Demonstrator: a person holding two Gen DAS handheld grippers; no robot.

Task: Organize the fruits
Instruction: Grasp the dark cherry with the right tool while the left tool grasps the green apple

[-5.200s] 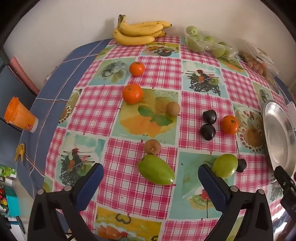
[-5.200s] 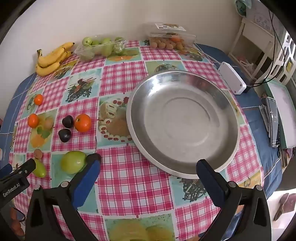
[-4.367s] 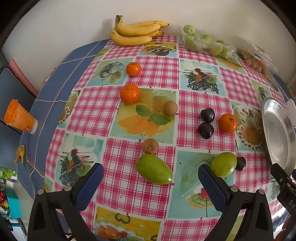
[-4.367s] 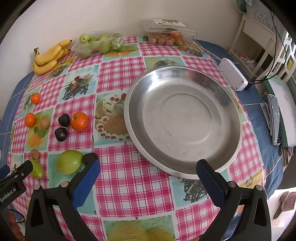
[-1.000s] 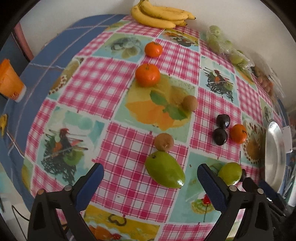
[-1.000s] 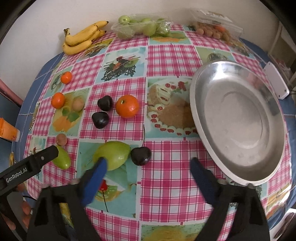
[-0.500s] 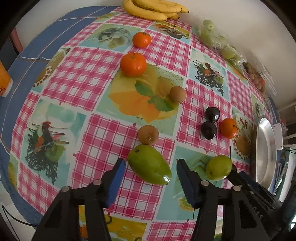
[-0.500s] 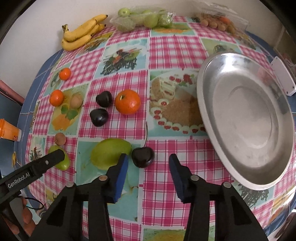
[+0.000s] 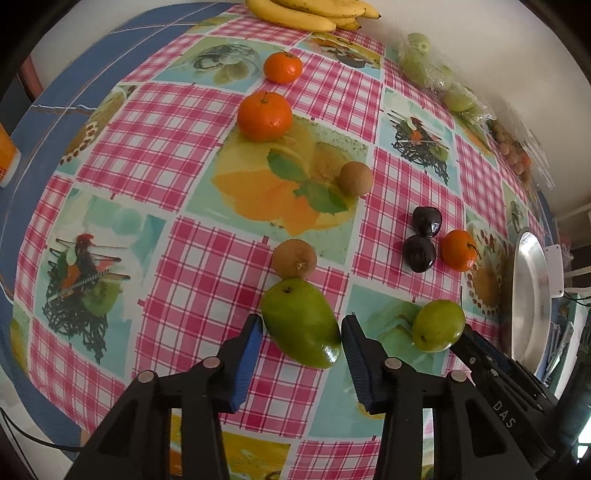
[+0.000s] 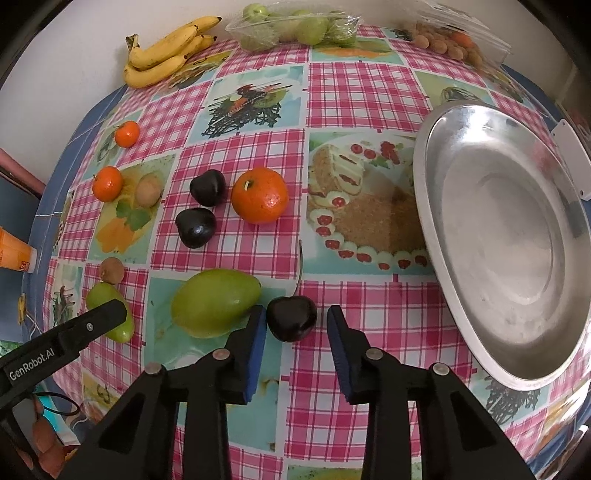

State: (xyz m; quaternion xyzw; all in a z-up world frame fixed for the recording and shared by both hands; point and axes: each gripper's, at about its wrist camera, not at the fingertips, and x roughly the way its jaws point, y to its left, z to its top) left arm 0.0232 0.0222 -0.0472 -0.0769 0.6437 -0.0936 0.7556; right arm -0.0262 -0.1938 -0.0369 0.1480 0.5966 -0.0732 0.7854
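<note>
My left gripper [image 9: 301, 328] is open, its blue pads on either side of a green mango [image 9: 301, 328] that lies on the checked tablecloth; a small gap shows on the left side. My right gripper [image 10: 295, 325] is open around a dark plum [image 10: 291, 318], not touching it on the right. A second green mango [image 10: 214, 302] lies just left of the plum. A brown kiwi [image 9: 294, 258] touches the first mango's far end. The empty metal plate [image 10: 517, 236] sits at the right.
Two dark plums [image 10: 201, 210] and an orange [image 10: 259, 195] lie mid-table. Two tangerines [image 9: 264, 116] and another kiwi [image 9: 354, 179] lie further back. Bananas [image 10: 166, 50], a bag of green fruit [image 10: 295, 27] and a clear box stand by the wall. An orange cup [image 10: 13, 254] is at the left.
Both grippers have lowered and moved forward and their jaws have narrowed: the left now brackets the green mango, the right brackets the near dark plum.
</note>
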